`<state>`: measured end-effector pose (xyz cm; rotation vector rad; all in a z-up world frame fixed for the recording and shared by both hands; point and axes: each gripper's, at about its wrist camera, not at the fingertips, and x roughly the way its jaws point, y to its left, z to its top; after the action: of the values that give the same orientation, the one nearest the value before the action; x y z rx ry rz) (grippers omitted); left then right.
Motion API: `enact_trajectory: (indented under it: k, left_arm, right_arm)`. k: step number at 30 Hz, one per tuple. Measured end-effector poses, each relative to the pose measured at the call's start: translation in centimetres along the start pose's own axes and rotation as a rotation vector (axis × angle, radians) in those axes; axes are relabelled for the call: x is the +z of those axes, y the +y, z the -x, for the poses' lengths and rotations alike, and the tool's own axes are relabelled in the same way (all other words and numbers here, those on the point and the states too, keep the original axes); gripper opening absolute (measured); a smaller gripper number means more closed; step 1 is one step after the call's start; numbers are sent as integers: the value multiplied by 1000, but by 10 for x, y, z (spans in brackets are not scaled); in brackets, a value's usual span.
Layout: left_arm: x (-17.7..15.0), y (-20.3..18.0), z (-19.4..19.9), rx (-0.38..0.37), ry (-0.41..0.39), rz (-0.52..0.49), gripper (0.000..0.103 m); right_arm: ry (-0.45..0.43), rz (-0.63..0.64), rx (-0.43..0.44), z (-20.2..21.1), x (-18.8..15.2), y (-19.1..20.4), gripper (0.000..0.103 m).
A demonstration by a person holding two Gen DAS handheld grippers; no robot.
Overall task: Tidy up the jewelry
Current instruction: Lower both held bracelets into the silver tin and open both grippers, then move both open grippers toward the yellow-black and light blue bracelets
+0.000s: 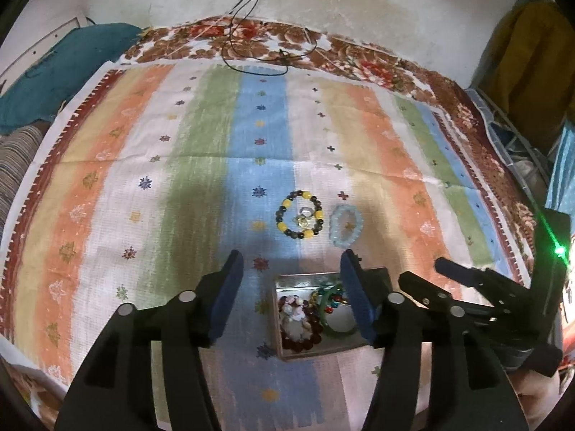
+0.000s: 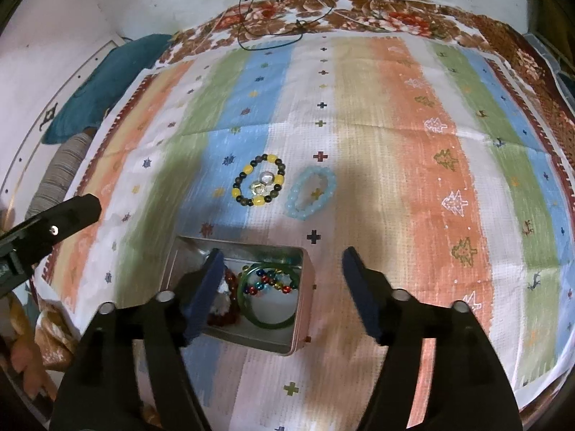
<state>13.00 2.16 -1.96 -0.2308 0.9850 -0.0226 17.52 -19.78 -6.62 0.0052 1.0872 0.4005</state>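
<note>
Left gripper [image 1: 291, 287], fingers apart and empty, hovers over the metal tin [image 1: 284, 318]. Yellow-and-dark bead bracelet [image 2: 259, 179] and pale blue bracelet [image 2: 311, 192] lie side by side beyond the tin, ahead of the empty, spread right gripper [image 2: 282, 280], probably the nearer.

Cloth [image 2: 377, 136]: orange, green, blue, white stripes, small crosses and trees. Bracelet [image 2: 259, 179]: black and yellow beads; at its 3 o'clock, bracelet [image 2: 311, 192] pale blue. Tin [image 2: 300, 309]: silver.
</note>
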Motion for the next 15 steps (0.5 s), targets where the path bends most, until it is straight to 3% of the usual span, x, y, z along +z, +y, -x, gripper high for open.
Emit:
enact_trajectory:
  k: [6, 15]
  left_arm:
    - [4, -2, -10, -20, 16, -19, 69]
    - [12, 3, -36, 54, 15, -60, 90]
  right_arm:
    - [-10, -4, -21, -2, 7, -2, 78]
    - [12, 20, -45, -18, 20, -6, 83]
